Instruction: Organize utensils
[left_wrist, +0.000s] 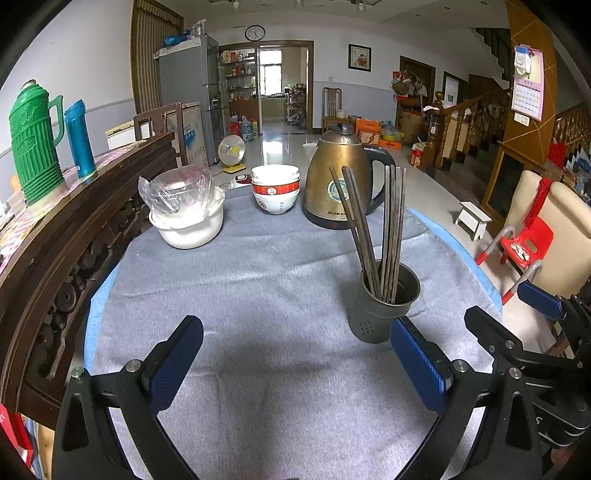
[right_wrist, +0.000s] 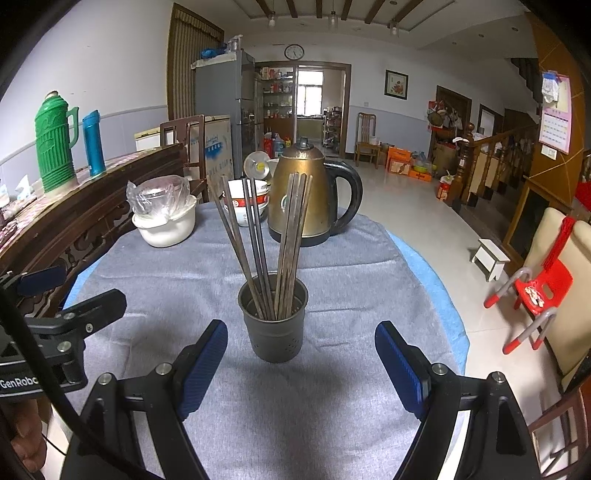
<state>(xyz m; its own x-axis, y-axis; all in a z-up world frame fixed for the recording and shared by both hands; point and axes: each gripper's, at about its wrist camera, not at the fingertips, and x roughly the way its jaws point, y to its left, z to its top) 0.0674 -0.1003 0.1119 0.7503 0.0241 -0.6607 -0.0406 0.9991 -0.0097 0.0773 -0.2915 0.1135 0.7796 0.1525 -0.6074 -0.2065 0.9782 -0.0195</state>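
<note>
Chopsticks (right_wrist: 258, 243) stand in the holder (right_wrist: 273, 325) on the table (right_wrist: 332, 406). Left tool (left_wrist: 295, 354) and right tool (right_wrist: 301, 362): both wide, empty.

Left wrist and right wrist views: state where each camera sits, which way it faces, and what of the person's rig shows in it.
Left wrist view: sits on the left tongs, looking forward and down over the grey cloth; its own open blue pads frame bare cloth, the chopstick holder right of centre, the right tongs at the right edge.
Right wrist view: sits on the right tongs, facing the chopstick holder head-on between open pads; the left tongs and a hand show at left.
Shared: holder, chopsticks, kettle, bowls.
</note>
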